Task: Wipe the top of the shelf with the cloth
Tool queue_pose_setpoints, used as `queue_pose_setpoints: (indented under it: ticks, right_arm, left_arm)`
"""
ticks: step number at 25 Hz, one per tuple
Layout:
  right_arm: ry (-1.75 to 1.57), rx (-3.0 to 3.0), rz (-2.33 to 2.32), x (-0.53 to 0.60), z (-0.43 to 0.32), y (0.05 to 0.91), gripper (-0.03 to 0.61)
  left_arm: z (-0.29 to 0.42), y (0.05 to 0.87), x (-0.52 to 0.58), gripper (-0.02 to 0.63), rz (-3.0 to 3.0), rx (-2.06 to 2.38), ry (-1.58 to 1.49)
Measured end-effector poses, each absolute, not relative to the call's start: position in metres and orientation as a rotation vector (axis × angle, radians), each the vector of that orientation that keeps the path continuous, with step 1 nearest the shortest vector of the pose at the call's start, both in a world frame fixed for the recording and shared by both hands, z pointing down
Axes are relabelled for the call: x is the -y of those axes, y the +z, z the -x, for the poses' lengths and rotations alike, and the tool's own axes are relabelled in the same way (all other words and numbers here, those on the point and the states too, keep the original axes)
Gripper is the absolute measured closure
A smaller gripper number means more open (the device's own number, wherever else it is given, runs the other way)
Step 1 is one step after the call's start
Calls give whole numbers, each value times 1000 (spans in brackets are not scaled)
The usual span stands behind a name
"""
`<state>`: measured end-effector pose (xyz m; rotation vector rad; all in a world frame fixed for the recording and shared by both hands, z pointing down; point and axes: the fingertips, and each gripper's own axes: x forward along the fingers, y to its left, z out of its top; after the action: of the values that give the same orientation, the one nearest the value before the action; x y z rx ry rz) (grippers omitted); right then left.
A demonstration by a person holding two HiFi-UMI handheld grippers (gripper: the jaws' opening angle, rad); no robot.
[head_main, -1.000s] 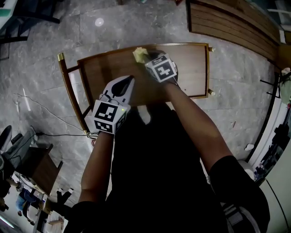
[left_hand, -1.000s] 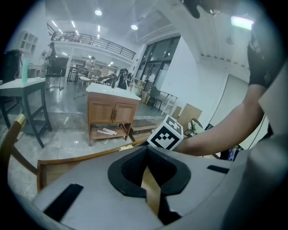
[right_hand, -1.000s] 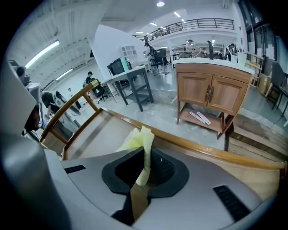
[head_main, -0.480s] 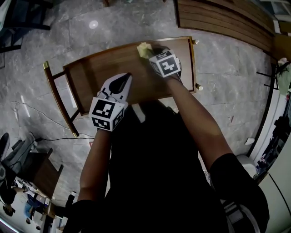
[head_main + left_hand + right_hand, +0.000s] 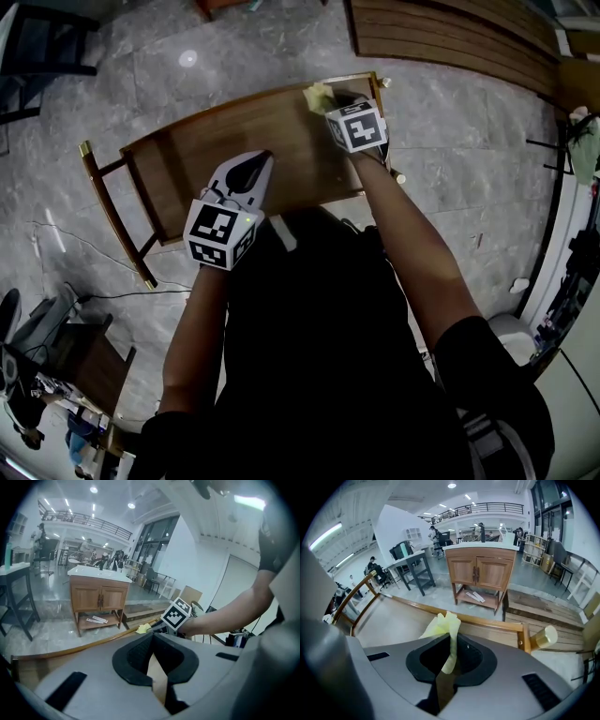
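The shelf's brown wooden top [image 5: 244, 141] with brass rails lies below me in the head view. My right gripper [image 5: 336, 101] is at its far right corner, shut on a yellow cloth [image 5: 319, 96] that rests on the wood. In the right gripper view the cloth [image 5: 444, 624] sticks up from between the jaws of that gripper [image 5: 451, 657], close to the rail's brass knob [image 5: 544, 637]. My left gripper [image 5: 253, 167] is shut and holds nothing, hovering over the top's near middle. Its own view shows the gripper [image 5: 152, 652], the cloth [image 5: 142, 628] and the right gripper's marker cube [image 5: 177, 613].
A slatted wooden platform [image 5: 450, 37] lies on the grey marble floor beyond the shelf. A cable [image 5: 84, 234] trails on the floor at the left, near a dark table [image 5: 80, 352]. A wooden cabinet [image 5: 480, 576] stands further off.
The right gripper has slid the cloth along the far edge to the shelf's right corner. The left gripper has stayed over the near middle.
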<state>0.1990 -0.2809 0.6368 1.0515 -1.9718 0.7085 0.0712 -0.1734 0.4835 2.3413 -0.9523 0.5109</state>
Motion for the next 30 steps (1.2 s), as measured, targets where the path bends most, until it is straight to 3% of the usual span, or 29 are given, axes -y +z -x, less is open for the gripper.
queue_pose_setpoints:
  ticks: [21,30]
  right_arm:
    - [698,1657,-1386,293,-292,625,537]
    - [682,1703,-1436,286,-274,606,537]
  left_arm:
    - [-56,473,162,604,-2337,994,499]
    - [-2,467,150,603,-2300,1069,458]
